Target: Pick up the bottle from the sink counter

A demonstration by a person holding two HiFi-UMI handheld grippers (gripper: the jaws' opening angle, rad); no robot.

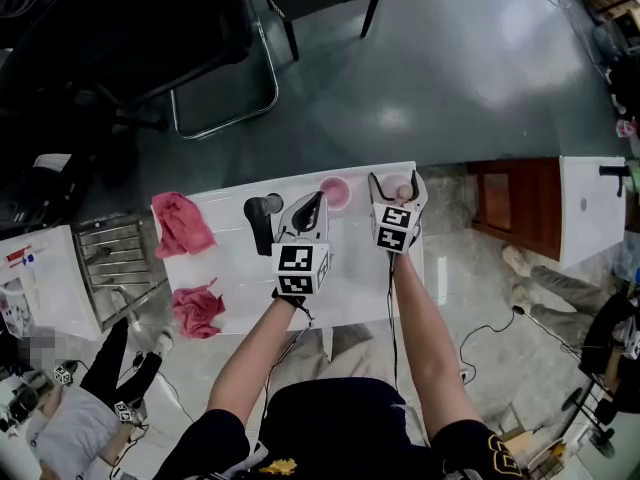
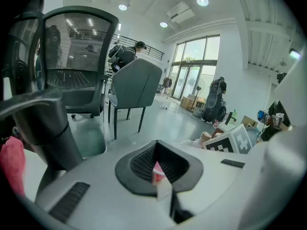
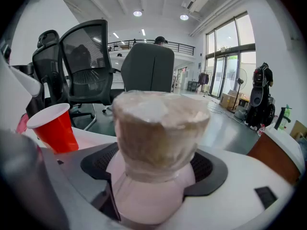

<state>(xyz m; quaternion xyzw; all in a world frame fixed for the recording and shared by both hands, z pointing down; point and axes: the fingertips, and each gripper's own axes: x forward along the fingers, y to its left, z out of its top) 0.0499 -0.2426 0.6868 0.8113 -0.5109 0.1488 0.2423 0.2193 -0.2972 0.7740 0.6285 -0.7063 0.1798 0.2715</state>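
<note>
Your right gripper (image 3: 158, 169) fills its own view, its fingers (image 3: 211, 169) clamped on the bottle (image 3: 160, 128). The pale pink body sits between the dark pads, and a cap wrapped in cloudy film stands above them. From your head camera the same bottle shows only as a small pale top between the two white fingers, over the far edge of the white worktop (image 1: 350, 278) towards its right corner. Whether its base rests on the surface or hangs clear is hard to judge from either view

Beyond the worktop, on the grey floor, stand a black mesh office chair (image 1: 150, 38) and a grey chair (image 3: 148, 68). Against the worktop's left end sits a metal rack (image 1: 115, 258)

Your left gripper (image 1: 316, 200) is over the middle of the worktop with its fingers together, tips meeting and nothing held. In its own view only a sliver of red shows through the slit between them. Just to its left lies a black handheld device (image 1: 262, 218)

Two pink cloths lie at the left end, one (image 1: 181, 223) at the far corner and one (image 1: 198, 311) hanging over the near corner. Smallest is the red cup (image 1: 334, 192), upright at the far edge between your two grippers, left of the bottle and not touching it
</note>
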